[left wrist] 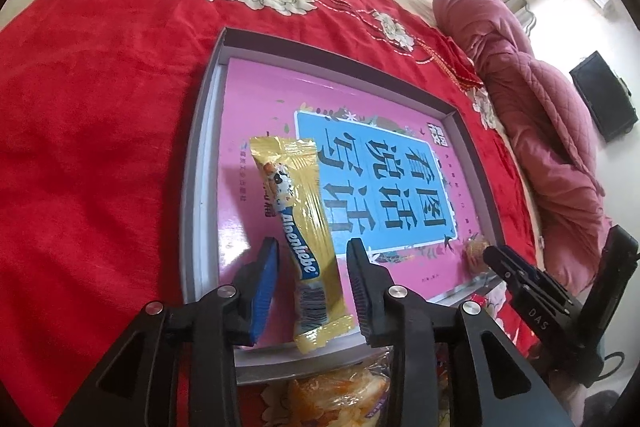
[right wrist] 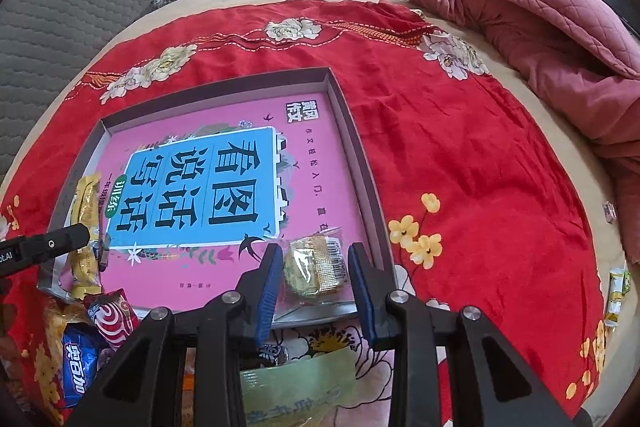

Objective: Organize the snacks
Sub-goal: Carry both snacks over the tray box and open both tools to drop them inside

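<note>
A shallow grey box (left wrist: 192, 163) with a pink printed floor lies on the red bedspread. A yellow Alpenliebe stick pack (left wrist: 308, 227) lies in its near left corner, between the fingers of my open left gripper (left wrist: 312, 259), which do not touch it. In the right wrist view the box (right wrist: 360, 163) holds a clear-wrapped green biscuit pack (right wrist: 316, 267) in its near right corner, between the fingers of my open right gripper (right wrist: 314, 263). The yellow stick (right wrist: 84, 227) shows there at the left, beside the left gripper's tip.
Loose snacks lie on the bedspread below the box: a blue Oreo pack (right wrist: 78, 359), a red swirl-print pack (right wrist: 114, 319), a green bag (right wrist: 296, 387) and an orange-filled bag (left wrist: 340, 395). A pink quilt (right wrist: 520, 11) is piled at the right. Small green packets (right wrist: 616, 291) lie far right.
</note>
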{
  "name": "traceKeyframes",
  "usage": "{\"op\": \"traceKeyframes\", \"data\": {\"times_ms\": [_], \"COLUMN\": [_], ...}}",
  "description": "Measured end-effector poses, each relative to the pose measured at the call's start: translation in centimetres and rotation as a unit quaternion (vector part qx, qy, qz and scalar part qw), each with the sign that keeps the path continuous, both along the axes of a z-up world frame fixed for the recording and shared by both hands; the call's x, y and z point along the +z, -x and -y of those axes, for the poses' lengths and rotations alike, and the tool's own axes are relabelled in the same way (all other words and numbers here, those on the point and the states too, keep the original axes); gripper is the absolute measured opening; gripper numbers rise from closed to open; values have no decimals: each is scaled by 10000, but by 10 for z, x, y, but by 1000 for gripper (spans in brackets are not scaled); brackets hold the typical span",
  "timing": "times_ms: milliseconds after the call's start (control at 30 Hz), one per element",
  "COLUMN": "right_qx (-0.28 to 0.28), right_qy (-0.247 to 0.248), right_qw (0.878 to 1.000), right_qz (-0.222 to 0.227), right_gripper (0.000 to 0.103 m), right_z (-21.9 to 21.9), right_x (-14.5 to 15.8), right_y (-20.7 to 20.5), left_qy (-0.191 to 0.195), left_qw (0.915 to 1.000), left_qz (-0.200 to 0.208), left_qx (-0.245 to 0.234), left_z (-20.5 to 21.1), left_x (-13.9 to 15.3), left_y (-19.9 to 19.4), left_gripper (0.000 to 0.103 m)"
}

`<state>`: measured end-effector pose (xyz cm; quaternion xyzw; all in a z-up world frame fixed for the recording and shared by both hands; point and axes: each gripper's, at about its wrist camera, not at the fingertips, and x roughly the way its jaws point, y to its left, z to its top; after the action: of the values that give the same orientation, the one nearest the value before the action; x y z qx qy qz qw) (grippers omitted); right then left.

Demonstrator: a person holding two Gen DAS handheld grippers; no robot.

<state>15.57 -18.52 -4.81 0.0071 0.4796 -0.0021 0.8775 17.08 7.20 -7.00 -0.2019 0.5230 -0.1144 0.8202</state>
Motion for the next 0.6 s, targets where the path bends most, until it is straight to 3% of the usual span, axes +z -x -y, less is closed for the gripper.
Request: {"op": "traceKeyframes", "data": {"times_ms": [167, 600], "right_qx": [-84, -139], "right_qy": [-77, -216], "right_qw": [9999, 9992], "right_qz": [105, 316], "right_gripper": [34, 39], "right_z": [6, 15], "right_x": [9, 31], "right_y": [4, 11], "left_qy": [10, -63], "left_qw": [9999, 9995], "left_qz": [107, 300], "left_qx": [-24, -33], "left_z": [-5, -8], "left_x": [6, 26], "left_y": [0, 6], "left_gripper": [47, 56]}}
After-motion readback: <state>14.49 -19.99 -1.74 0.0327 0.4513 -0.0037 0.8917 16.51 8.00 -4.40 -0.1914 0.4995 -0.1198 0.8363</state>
